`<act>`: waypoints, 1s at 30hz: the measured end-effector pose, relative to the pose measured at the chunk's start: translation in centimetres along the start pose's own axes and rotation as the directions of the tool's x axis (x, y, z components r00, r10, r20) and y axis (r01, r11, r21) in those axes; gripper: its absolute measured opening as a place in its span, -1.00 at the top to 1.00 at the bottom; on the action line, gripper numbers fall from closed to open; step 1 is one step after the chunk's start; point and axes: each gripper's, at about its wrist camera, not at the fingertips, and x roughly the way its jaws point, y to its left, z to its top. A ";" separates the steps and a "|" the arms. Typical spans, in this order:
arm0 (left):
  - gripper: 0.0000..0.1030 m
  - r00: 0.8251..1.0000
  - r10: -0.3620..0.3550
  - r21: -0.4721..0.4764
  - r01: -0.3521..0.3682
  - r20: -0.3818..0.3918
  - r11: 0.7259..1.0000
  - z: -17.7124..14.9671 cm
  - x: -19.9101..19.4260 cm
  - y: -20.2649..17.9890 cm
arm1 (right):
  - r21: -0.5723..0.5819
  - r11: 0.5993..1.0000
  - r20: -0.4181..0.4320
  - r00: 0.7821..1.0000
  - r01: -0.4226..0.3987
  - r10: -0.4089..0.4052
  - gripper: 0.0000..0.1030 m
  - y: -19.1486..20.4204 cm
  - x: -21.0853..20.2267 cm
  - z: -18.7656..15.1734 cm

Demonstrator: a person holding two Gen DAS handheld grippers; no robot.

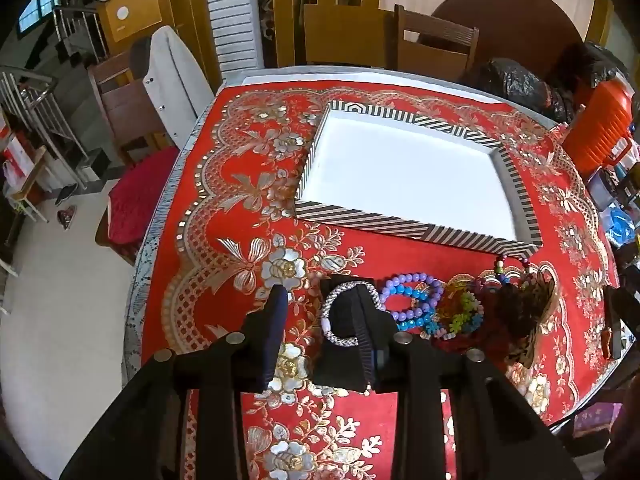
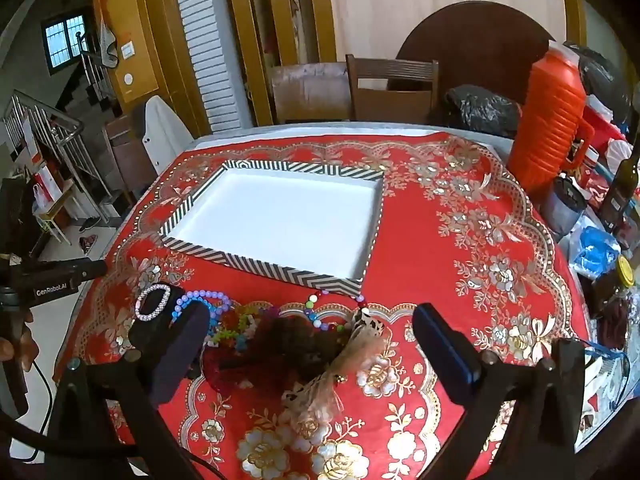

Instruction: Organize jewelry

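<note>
While the red-clothed bench (image 2: 460,240) carries a striped tray (image 2: 264,266) at 12 o'clock, the jewelry heap (image 2: 280,336) lies just before it; right tongs (image 2: 316,344) gape, left tongs (image 1: 320,320) straddle a silver bracelet (image 1: 340,338), unclenched.

One striped tray (image 2: 256,270) sits on the worktop (image 2: 460,264), and one silver bracelet (image 1: 348,312) lies beside one purple bead bracelet (image 1: 404,280) and one blue bead bracelet (image 1: 416,306). Further along are one green-and-yellow beaded piece (image 1: 466,314) and one multicoloured necklace (image 2: 316,314) (the dark tangle beside them cannot be counted). At the far edge stand one orange jug (image 2: 554,120) and two wooden chairs (image 2: 394,88).
</note>
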 end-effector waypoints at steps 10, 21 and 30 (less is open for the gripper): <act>0.63 1.000 -0.001 -0.005 0.001 0.002 1.000 0.0 0.1 0.4 | -0.028 0.999 0.017 1.000 0.020 -0.019 -0.99 0.8 0.0 -0.1; 0.63 1.000 0.002 -0.008 -0.002 -0.005 1.000 0.2 0.3 0.3 | -0.018 0.999 -0.012 0.999 0.035 -0.035 -0.99 0.4 0.2 0.0; 0.63 1.000 0.006 -0.011 -0.006 -0.008 1.000 0.2 0.6 0.4 | 0.004 0.999 -0.036 0.999 0.035 -0.035 -0.99 0.1 0.4 0.3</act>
